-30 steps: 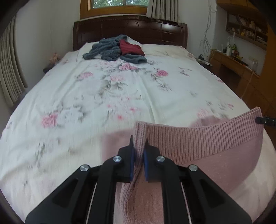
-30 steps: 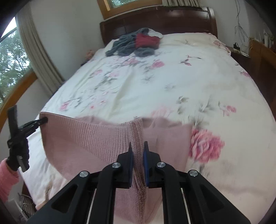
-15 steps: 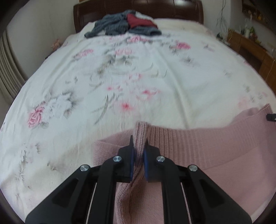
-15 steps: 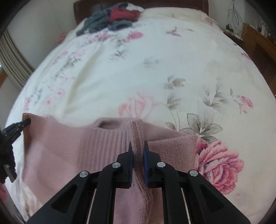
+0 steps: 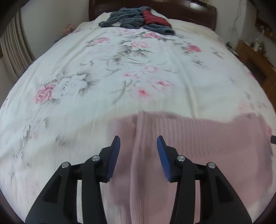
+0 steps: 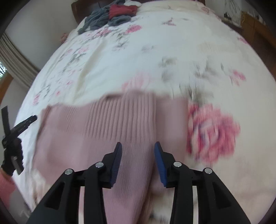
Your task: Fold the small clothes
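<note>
The pink ribbed knit sweater [image 5: 198, 155] lies flat on the flowered bedspread [image 5: 120, 72] at the foot edge of the bed, its ribbed hem turned toward the headboard. The left gripper [image 5: 138, 142] is released, its blue-padded fingers spread wide above a raised crease in the knit and holding nothing. The right gripper [image 6: 138, 148] is likewise spread open over the sweater [image 6: 107, 127], a lengthwise fold of fabric running between its fingers without being pinched.

Only the right wrist view shows the other tool from outside: a black gloved hand [image 6: 12, 155] with a pink sleeve holds it at the bed's left edge, its tip just beside the sweater's corner. That view also shows a large pink rose print [image 6: 212, 131] touching the sweater's right border. The left wrist view shows the dark headboard [image 5: 189, 12] more fully, with a heap of grey and red clothes [image 5: 139, 19] at the head end. No writing is legible anywhere.
</note>
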A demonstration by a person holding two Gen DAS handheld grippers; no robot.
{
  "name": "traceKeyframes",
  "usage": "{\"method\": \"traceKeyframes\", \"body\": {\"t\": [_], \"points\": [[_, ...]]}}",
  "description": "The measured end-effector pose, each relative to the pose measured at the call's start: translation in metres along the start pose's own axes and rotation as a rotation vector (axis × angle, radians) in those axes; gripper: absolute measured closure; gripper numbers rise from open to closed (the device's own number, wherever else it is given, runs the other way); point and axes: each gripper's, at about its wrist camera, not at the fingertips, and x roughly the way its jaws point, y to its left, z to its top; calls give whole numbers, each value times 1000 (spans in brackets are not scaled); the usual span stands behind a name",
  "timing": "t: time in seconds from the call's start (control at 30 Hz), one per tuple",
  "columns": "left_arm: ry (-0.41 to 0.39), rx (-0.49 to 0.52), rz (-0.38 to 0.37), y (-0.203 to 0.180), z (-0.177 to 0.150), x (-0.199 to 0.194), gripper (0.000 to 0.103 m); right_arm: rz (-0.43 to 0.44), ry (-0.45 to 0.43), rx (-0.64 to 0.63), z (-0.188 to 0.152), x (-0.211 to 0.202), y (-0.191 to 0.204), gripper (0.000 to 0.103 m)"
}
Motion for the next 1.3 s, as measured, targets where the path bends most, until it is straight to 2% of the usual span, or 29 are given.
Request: {"method": "traceKeyframes", "body": {"t": [0.1, 0.2, 0.3, 0.33, 0.37, 0.4, 0.53, 0.67, 0.8, 1.0, 1.07, 1.13, 1.2, 1.3], "points": [[13, 56, -61, -15, -27, -25, 50, 56, 50, 25, -40, -15, -3, 59], [38, 114, -99, -34, -54, -39, 50, 96, 102, 48, -76, -18, -5, 59], [65, 141, -130, -49, -75, -40, 49, 112, 135, 52, -97, -14, -2, 61], [73, 148, -133, -54, -81, -37, 49, 114, 142, 50, -101, -12, -1, 67], [76, 149, -131, -56, -85, -34, 49, 120, 153, 52, -104, -9, 0, 88], [84, 146, -129, -57, -88, -31, 49, 124, 160, 59, -105, -9, 0, 92], [136, 149, -98, -58, -94, -12, 49, 141, 119, 77, -105, -25, -4, 95], [179, 111, -101, -46, -98, 2, 50, 104, 141, 54, -106, -23, -7, 95], [175, 92, -117, -40, -102, 3, 49, 75, 171, 64, -113, -6, -12, 96], [178, 96, -112, -40, -102, 7, 48, 83, 180, 86, -116, 3, -18, 95], [182, 97, -103, -42, -101, 5, 50, 107, 185, 89, -112, -2, -18, 90], [173, 99, -101, -46, -95, -1, 50, 123, 173, 103, -107, -10, -20, 78], [146, 94, -123, -51, -86, -9, 49, 138, 117, 96, -97, -26, -23, 55], [125, 77, -161, -61, -69, -13, 46, 132, 59, 105, -78, -40, -32, 36]]}}
